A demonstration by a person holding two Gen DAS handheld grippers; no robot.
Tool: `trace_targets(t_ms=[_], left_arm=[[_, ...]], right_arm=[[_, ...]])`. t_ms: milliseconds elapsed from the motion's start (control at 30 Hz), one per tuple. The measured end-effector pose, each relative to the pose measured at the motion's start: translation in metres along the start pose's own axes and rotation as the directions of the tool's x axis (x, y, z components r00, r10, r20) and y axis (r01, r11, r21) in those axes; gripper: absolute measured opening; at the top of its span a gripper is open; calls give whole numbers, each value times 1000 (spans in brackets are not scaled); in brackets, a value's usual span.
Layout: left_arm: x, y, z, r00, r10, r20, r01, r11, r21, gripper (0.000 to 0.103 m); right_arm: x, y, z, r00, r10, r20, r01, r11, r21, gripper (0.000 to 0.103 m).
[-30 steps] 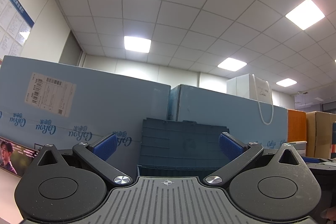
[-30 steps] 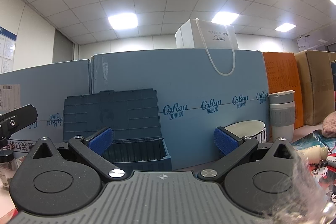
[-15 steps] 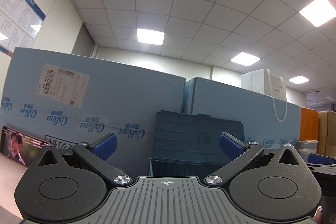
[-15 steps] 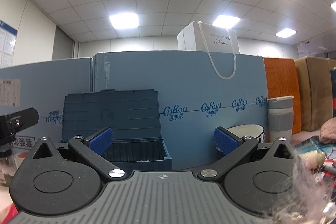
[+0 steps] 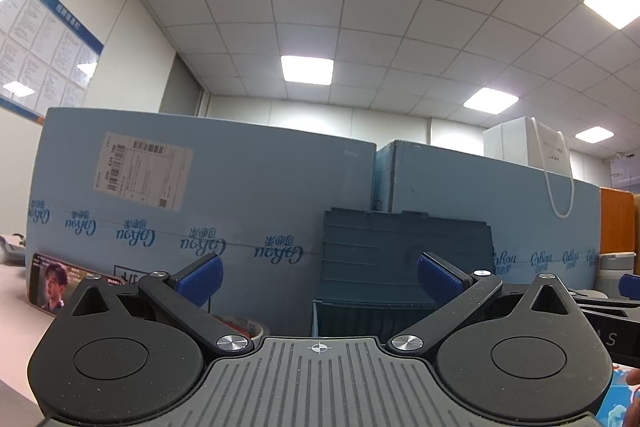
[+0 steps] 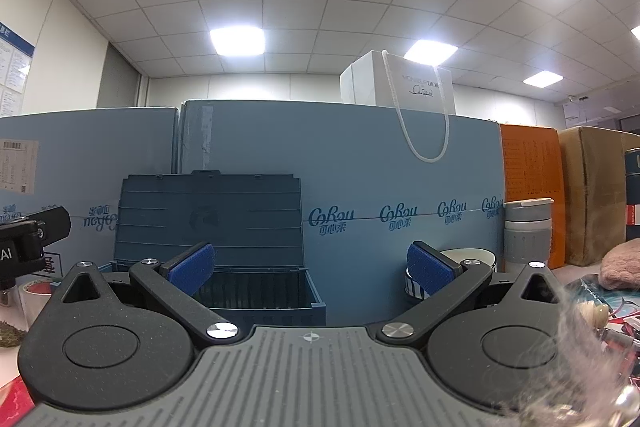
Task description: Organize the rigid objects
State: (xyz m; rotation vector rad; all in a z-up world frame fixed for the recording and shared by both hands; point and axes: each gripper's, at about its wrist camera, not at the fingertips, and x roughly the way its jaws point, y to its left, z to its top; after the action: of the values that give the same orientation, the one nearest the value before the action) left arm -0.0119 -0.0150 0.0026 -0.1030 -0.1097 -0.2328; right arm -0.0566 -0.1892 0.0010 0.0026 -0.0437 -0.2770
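Two wrist cameras look forward at table height, each past its own gripper toward a wall of pale blue cartons. From the left wrist, the left gripper (image 5: 318,277) has its blue-padded fingers (image 5: 200,277) spread wide with nothing between them. Straight ahead and slightly right stands a dark blue plastic crate (image 5: 400,291) with its ribbed lid raised upright against the cartons. The large carton on the left (image 5: 224,195) carries a white shipping label (image 5: 142,173) with barcodes, its small print too fine to read, and a row of dark blue logos that appear upside down. At the carton's foot on the left lies a printed card showing a person (image 5: 54,287), and a roll of tape (image 5: 244,325) peeks out behind the left finger. A white paper bag (image 5: 528,143) with a cord handle sits on top of the right carton. From the right wrist, the right gripper (image 6: 312,269) is likewise wide apart and empty. The same crate (image 6: 256,291) stands ahead and left, open, its interior hidden from this low angle. The carton behind it (image 6: 360,163) reads "CoRou" with Chinese characters beneath, repeated along a line. The white bag (image 6: 416,87) above reads "DIOR". To the right stand a white bowl (image 6: 476,259), a grey-and-white tumbler (image 6: 526,235), an orange box (image 6: 532,187) and a brown cardboard box (image 6: 592,187). The black tip of the left gripper (image 6: 32,235) enters at the left edge.
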Motion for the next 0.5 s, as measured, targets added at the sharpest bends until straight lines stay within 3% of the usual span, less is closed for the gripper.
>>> trace_targets(t_ms=[500], left_arm=[[-1, -3, 0, 999, 45, 7, -45, 999, 30, 103]], right_arm=[[0, 0, 0, 1000, 0, 0, 0, 1000, 0, 103]])
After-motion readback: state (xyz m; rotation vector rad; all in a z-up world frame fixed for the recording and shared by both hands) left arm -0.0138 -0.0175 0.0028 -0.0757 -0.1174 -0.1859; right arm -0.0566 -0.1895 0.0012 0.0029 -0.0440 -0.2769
